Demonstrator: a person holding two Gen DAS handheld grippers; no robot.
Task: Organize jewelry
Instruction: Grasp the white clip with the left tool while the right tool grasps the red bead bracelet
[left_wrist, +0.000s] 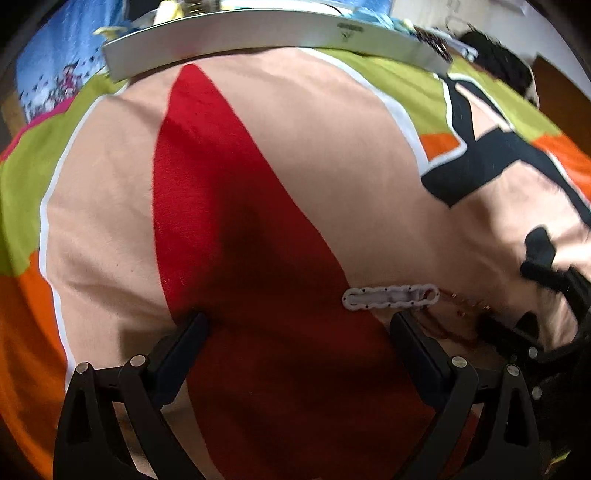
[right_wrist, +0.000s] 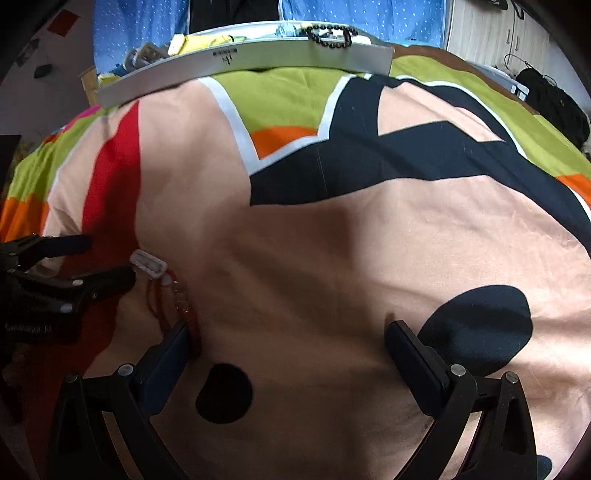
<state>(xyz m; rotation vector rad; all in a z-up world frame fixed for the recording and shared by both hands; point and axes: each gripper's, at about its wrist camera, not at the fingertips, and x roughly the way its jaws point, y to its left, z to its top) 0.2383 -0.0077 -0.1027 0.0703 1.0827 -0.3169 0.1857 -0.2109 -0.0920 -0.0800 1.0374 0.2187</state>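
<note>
Both grippers are wide open, holding nothing. The white chain bracelet (left_wrist: 390, 296) and red bead strand (right_wrist: 186, 310) lie tangled on the bedspread (left_wrist: 314, 166), between the left gripper (left_wrist: 299, 325) and right gripper (right_wrist: 291, 332). Grab one and the other probably drags along, far from the white tray (right_wrist: 295, 55).

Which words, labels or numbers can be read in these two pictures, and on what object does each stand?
None can be read for sure.
Long white tray, front wall: a small dark printed mark, too blurred to read.
Left gripper, black body: pale lettering, too blurred to read.
</note>
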